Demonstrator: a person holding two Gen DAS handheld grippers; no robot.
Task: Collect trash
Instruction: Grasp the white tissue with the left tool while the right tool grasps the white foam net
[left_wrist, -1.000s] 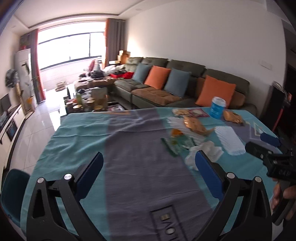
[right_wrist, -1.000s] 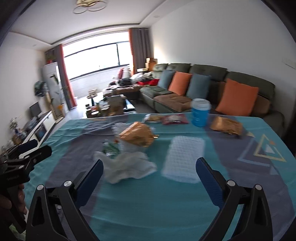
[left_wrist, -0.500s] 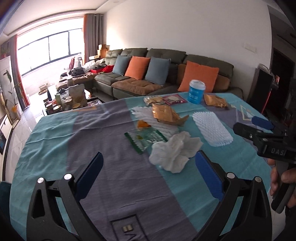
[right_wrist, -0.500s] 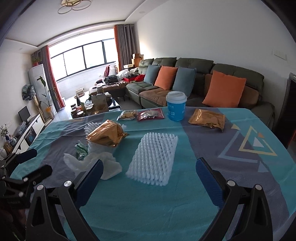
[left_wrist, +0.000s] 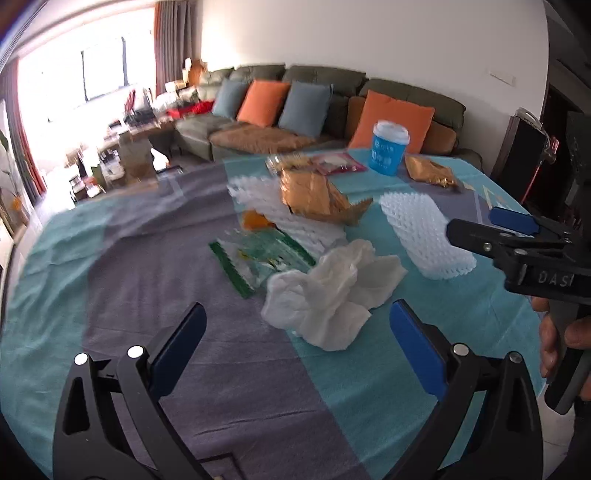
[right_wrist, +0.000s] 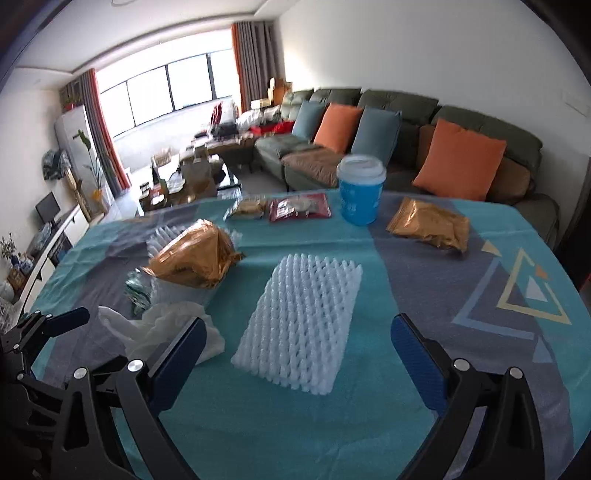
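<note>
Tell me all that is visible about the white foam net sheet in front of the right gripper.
The white foam net sheet is a rectangular pad of soft, mesh-like foam with a bumpy surface. It lies flat on the tablecloth, touching nothing else as far as visible, with the crumpled tissue to its left. No gripper holds it.

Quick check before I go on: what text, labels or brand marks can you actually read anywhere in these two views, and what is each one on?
"DAS": pale letters on the black body of the right gripper, cut off at the frame edge.
Blue cup: pale printing on its side, too blurred to read.
Red packet: print too small to read.
Green wrapper: markings blurred, unreadable.
Gold bags: no legible text.
</note>
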